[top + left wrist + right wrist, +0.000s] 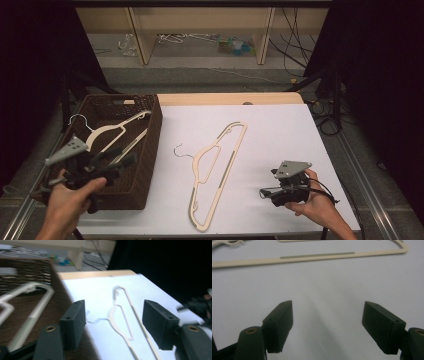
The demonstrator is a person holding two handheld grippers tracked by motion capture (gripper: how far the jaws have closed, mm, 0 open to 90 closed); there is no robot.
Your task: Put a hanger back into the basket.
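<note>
A cream hanger [217,172] is seen lying flat on the white table [280,135], just beside the brown woven basket [150,150] in which a second hanger [117,131] rests, while the left gripper [107,165] over the basket and the right gripper [280,192] near the table's front edge are both held with jaws spread apart and nothing between them.

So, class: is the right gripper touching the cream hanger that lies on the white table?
Apart. In the right gripper view, bare table separates the open right gripper from the hanger.

Two cream hangers, one [216,172] on the table, one [114,134] in the single wicker basket [150,150].
</note>
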